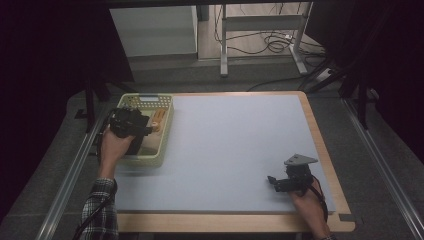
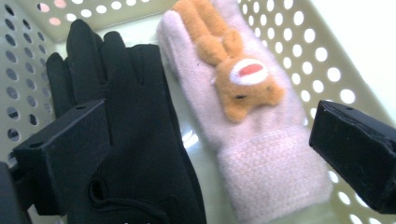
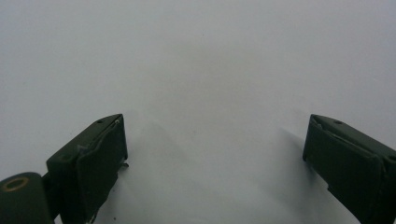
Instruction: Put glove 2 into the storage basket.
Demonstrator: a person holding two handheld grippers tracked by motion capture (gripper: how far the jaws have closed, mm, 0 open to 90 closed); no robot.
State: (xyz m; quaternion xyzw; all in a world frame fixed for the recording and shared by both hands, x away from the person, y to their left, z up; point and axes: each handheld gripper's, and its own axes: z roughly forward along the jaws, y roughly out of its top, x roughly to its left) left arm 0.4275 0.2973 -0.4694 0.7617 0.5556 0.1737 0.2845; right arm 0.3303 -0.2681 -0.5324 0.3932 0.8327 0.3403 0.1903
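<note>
The right gripper (image 1: 276, 183) rests low on the grey table (image 1: 235, 150) near its right edge, jaws wide and empty, while farther off the left gripper (image 2: 205, 154) hangs over the pale perforated basket (image 1: 164, 131) — jaws spread wide, gripping nothing — above a black glove (image 2: 135, 154) and pink mitten (image 2: 261, 154) lying side by side inside.

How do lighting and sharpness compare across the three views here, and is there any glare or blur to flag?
High view: dim, dark surroundings, soft detail on the basket. Left gripper view: bright, basket wall at upper right washed out; pink mitten and black glove fairly sharp, a small glint on the floor between them, near jaws soft. Right gripper view: even light on the table, faint jaw shadows, no glare.
</note>
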